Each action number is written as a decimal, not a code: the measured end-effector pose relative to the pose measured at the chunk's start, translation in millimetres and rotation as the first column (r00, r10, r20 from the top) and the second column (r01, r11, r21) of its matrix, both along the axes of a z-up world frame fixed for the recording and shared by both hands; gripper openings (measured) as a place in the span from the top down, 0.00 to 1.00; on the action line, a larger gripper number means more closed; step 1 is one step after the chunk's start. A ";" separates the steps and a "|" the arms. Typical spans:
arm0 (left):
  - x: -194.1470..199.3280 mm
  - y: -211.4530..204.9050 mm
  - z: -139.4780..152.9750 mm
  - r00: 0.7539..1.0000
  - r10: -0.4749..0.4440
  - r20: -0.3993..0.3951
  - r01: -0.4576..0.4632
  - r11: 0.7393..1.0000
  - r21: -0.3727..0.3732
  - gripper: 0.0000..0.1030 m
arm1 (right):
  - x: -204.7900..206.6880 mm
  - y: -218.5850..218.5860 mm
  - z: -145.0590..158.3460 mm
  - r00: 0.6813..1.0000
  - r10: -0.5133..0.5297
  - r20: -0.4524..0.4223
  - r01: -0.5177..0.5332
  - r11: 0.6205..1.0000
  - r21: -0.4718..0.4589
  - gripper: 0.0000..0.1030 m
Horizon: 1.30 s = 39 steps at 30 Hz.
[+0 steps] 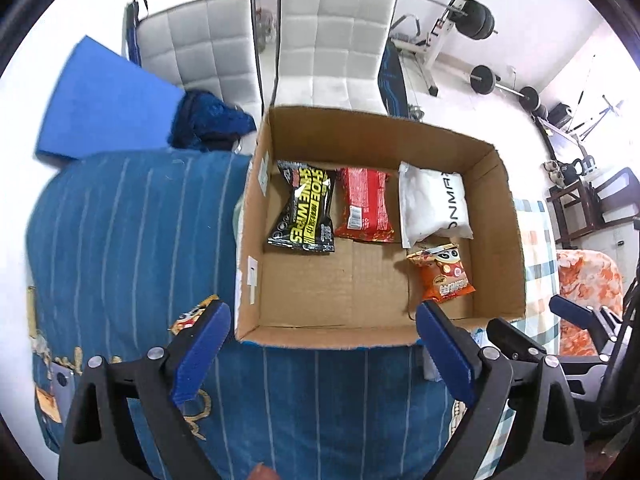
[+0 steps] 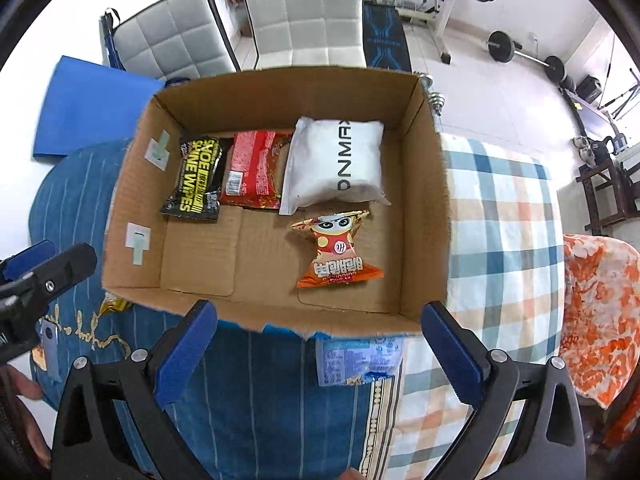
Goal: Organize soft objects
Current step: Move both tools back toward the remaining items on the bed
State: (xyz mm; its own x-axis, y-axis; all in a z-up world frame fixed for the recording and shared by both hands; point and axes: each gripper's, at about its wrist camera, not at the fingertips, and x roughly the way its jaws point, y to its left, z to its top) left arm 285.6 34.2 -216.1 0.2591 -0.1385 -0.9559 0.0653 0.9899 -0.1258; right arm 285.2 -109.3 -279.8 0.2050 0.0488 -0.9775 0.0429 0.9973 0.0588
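Note:
An open cardboard box [image 1: 500, 240] [image 2: 132, 208] holds a black shoe-wipes pack [image 1: 304, 208] [image 2: 198, 180], a red packet [image 1: 364, 204] [image 2: 256, 172], a white pouch [image 1: 434, 204] [image 2: 336, 164] and an orange snack bag [image 1: 444, 276] [image 2: 338, 252]. My left gripper [image 1: 324, 320] is open and empty at the box's near edge. My right gripper [image 2: 320, 322] is open and empty, also at the near edge. Another snack packet [image 1: 192, 316] [image 2: 114, 304] lies on the blue cloth left of the box. A blue-printed packet [image 2: 358, 360] lies just under the box's near edge.
The box rests on a blue striped cloth [image 1: 120, 232] [image 2: 72, 208] and a plaid cloth [image 2: 504, 240]. An orange patterned cloth [image 2: 600, 312] lies at the right. White padded chairs [image 1: 332, 40], a blue foam mat [image 1: 104, 100] and gym equipment [image 1: 480, 20] stand behind.

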 end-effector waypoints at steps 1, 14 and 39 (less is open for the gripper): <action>-5.0 -0.7 4.2 1.000 -0.002 0.016 0.002 1.000 0.008 0.08 | -4.9 -0.1 5.3 1.000 -0.001 0.011 0.001 1.000 0.005 0.00; -62.8 18.2 55.7 0.985 0.022 0.173 -0.033 0.997 0.065 0.08 | -61.7 -27.6 23.9 1.000 -0.007 0.022 0.006 1.000 0.026 0.00; -171.6 173.0 -119.9 0.887 0.430 -0.167 -0.405 0.900 0.161 0.08 | -101.7 -90.6 -172.3 0.918 -0.282 -0.278 0.334 0.929 0.162 0.87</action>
State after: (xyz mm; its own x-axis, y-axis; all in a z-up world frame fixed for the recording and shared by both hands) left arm 114.0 207.2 -336.0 0.0761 0.0580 -0.9954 -0.3711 0.9283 0.0257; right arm 183.5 -200.0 -452.0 -0.0030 0.2234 -0.9747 0.3853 0.8997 0.2050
